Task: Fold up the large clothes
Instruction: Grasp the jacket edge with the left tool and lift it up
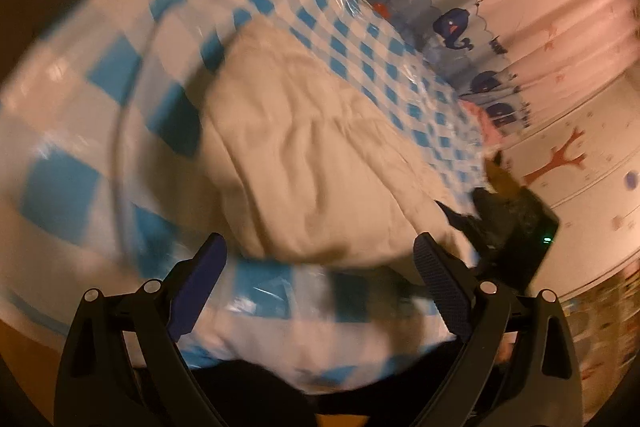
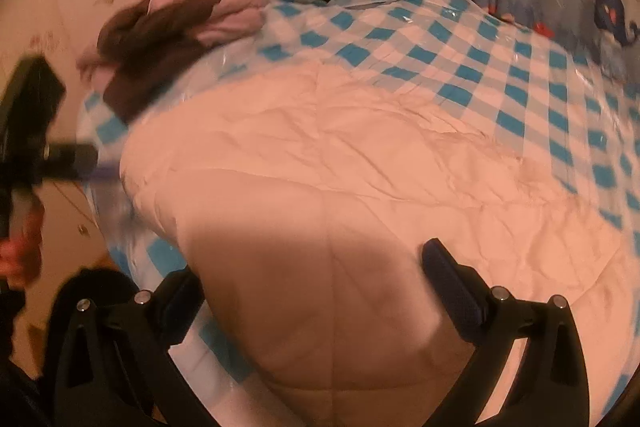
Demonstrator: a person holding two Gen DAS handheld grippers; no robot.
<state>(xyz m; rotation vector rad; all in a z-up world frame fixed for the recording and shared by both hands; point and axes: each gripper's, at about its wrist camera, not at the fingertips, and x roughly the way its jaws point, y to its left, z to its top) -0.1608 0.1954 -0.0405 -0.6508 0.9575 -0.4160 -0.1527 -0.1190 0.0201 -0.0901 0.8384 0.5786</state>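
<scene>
Jaws: I am holding both sets spread wide, gripping nothing. My left gripper (image 1: 320, 291) is hovering at the near edge of the cream garment (image 1: 304, 155); my right gripper (image 2: 312, 303) is hanging over it. Garment: lying spread on the blue-checked cover (image 2: 500, 75). Far left: brown and pink clothes (image 2: 168, 27) are lying heaped.

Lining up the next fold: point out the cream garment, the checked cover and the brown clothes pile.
cream garment (image 2: 340, 163): right wrist view, its creased middle.
checked cover (image 2: 500, 67): right wrist view, bare patch beyond the garment.
brown clothes pile (image 2: 160, 27): right wrist view, its dark top.
</scene>
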